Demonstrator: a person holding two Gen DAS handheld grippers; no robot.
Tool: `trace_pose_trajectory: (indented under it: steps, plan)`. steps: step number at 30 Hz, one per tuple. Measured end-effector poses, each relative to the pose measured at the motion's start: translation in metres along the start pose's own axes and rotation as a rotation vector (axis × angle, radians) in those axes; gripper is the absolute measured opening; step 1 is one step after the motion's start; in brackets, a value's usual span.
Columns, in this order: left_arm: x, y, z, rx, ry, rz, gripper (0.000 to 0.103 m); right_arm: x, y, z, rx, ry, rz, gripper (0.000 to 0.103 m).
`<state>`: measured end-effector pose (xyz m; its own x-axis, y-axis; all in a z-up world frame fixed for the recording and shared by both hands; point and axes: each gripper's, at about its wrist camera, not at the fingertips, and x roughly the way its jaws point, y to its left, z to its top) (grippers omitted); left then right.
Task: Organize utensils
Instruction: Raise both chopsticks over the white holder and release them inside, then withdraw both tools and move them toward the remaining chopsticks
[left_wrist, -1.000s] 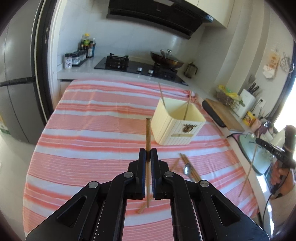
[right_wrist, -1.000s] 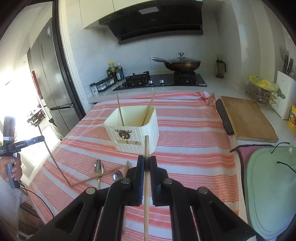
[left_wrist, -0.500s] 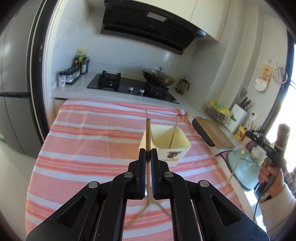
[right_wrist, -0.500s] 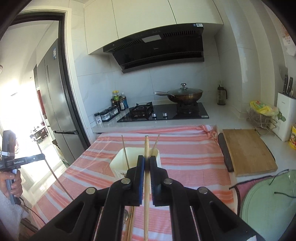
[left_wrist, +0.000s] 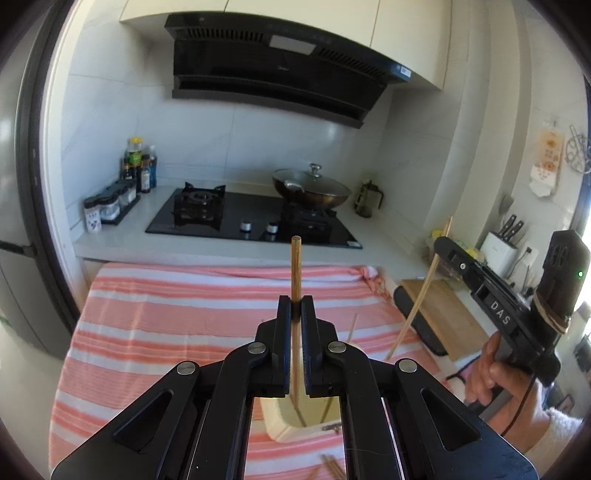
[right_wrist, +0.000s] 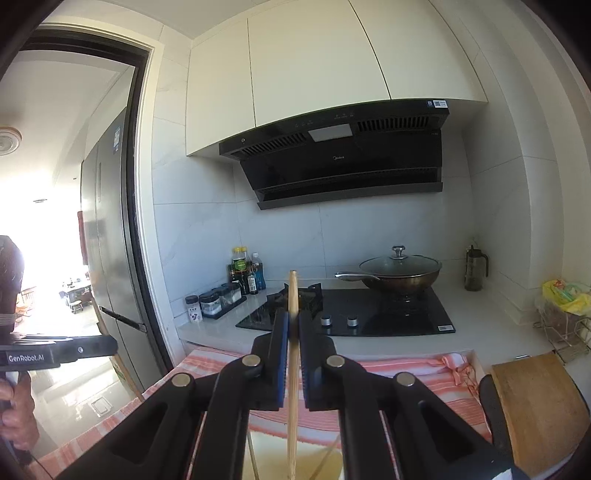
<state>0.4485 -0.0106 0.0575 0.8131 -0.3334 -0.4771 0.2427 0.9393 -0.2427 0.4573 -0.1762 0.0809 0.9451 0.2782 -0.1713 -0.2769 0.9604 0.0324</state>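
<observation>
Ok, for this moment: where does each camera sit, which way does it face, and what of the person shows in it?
Left wrist: on the left gripper, shut on a chopstick; faces the stove over the striped cloth and cream holder; shows the right gripper and hand.
Right wrist: on the right gripper, shut on another chopstick; aimed more level at the stove; left gripper at the left edge.
Shared: stove, wok, range hood, cloth.

Black two-finger tool (left_wrist: 296, 314), silver pivot screws, white "DAS" lettering, green light, white fuzzy sleeve (left_wrist: 557, 435)
</observation>
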Motion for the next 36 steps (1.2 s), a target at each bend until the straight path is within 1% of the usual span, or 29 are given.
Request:
trace_pose_trajectory:
  steps: [2, 4, 7, 10, 11, 12, 13, 14, 15, 17, 18, 19, 20, 21, 22, 23, 26, 28, 30, 31, 33, 36]
  plan:
    - [0.027, 0.002, -0.006, -0.020, 0.047, -0.003, 0.003, 0.024, 0.003, -0.015, -0.011, 0.026, 0.004, 0.006]
    - [0.051, 0.003, -0.013, -0.030, 0.108, -0.004, 0.003, 0.048, 0.005, -0.034, -0.025, 0.080, 0.009, 0.006]
    - [0.082, 0.006, -0.029, -0.038, 0.204, -0.003, 0.003, 0.076, 0.004, -0.068, -0.019, 0.203, 0.039, 0.006]
    - [0.102, 0.004, -0.045, -0.021, 0.287, -0.004, 0.004, 0.094, 0.005, -0.099, -0.022, 0.343, 0.078, 0.008]
    - [0.103, 0.003, -0.052, -0.009, 0.304, 0.007, 0.008, 0.097, 0.006, -0.107, -0.033, 0.383, 0.087, 0.008]
    - [0.102, 0.001, -0.057, 0.003, 0.317, 0.007, 0.017, 0.098, 0.007, -0.112, -0.050, 0.415, 0.089, 0.017]
    - [0.098, 0.001, -0.062, 0.017, 0.324, 0.007, 0.022, 0.094, 0.007, -0.115, -0.063, 0.426, 0.084, 0.029]
    - [0.092, -0.001, -0.065, 0.031, 0.325, 0.014, 0.031, 0.086, 0.007, -0.114, -0.067, 0.416, 0.084, 0.035]
    - [0.084, -0.002, -0.069, 0.050, 0.325, 0.026, 0.037, 0.076, 0.006, -0.111, -0.069, 0.402, 0.084, 0.043]
    - [0.064, -0.005, -0.076, 0.088, 0.332, 0.032, 0.042, 0.051, 0.006, -0.102, -0.071, 0.391, 0.088, 0.044]
    - [0.051, -0.005, -0.081, 0.107, 0.334, 0.023, 0.050, 0.037, 0.005, -0.097, -0.070, 0.393, 0.096, 0.045]
    - [0.036, -0.004, -0.089, 0.127, 0.337, 0.021, 0.055, 0.020, 0.006, -0.095, -0.076, 0.396, 0.098, 0.048]
    - [0.018, -0.004, -0.100, 0.150, 0.338, 0.024, 0.063, 0.001, 0.006, -0.093, -0.088, 0.398, 0.093, 0.050]
    - [-0.001, -0.004, -0.115, 0.171, 0.339, 0.027, 0.069, -0.019, 0.007, -0.094, -0.103, 0.402, 0.084, 0.055]
    - [-0.015, -0.004, -0.128, 0.186, 0.343, 0.026, 0.072, -0.040, 0.008, -0.097, -0.119, 0.412, 0.073, 0.058]
    - [-0.033, -0.005, -0.147, 0.196, 0.348, 0.025, 0.075, -0.061, 0.010, -0.104, -0.132, 0.425, 0.065, 0.058]
    - [-0.073, -0.006, -0.208, 0.185, 0.381, 0.035, 0.075, -0.125, 0.013, -0.141, -0.139, 0.465, 0.052, 0.059]
    - [-0.090, -0.007, -0.246, 0.134, 0.406, 0.042, 0.075, -0.161, 0.013, -0.176, -0.126, 0.492, 0.023, 0.061]
    - [-0.101, -0.006, -0.276, 0.070, 0.419, 0.061, 0.075, -0.189, 0.012, -0.216, -0.102, 0.537, -0.033, 0.061]
    - [-0.105, -0.007, -0.287, 0.032, 0.419, 0.065, 0.075, -0.198, 0.010, -0.233, -0.079, 0.562, -0.058, 0.061]
    - [-0.109, -0.006, -0.295, -0.025, 0.399, 0.059, 0.075, -0.214, 0.005, -0.263, -0.032, 0.602, -0.115, 0.061]
    - [-0.113, -0.007, -0.295, -0.047, 0.364, 0.055, 0.075, -0.228, 0.000, -0.294, -0.006, 0.656, -0.171, 0.061]
